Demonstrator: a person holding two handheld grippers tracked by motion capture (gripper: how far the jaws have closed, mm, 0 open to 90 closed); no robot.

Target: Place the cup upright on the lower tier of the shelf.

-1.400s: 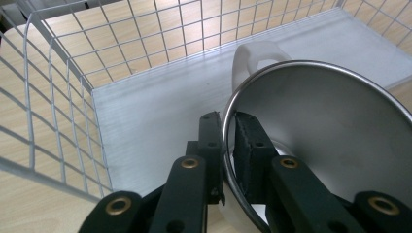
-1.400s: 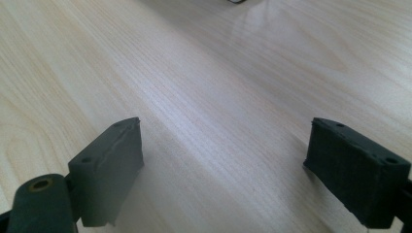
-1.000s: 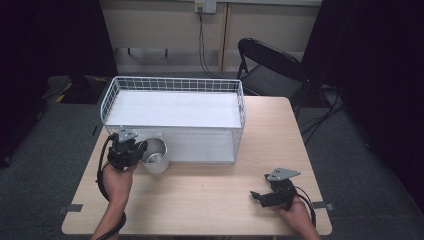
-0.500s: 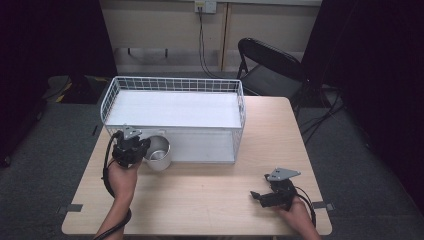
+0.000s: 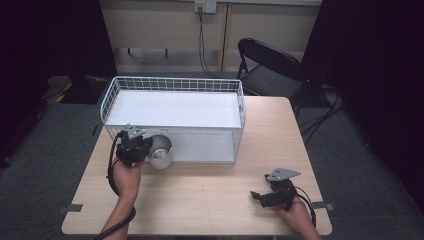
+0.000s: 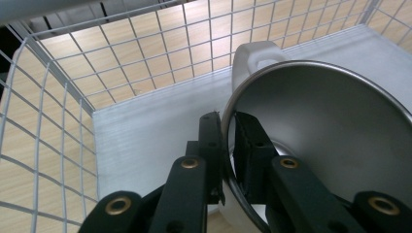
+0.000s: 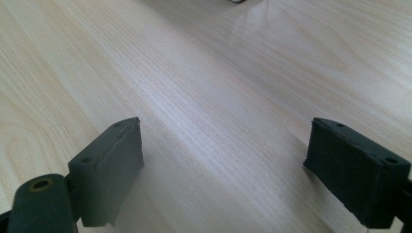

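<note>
Left hand-held gripper clamped on steel cup rim — wire basket directly ahead; right hand-held gripper jaws apart, idle.

lab or test room | black curtains, folding chair, wall socket

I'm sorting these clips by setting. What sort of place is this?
Probably a lab or studio set up for recording, not a home: a lone wooden table on grey carpet, dark curtains at the sides, a folding chair behind, and a person working two hand-held grippers, left gripper and right gripper.
</note>
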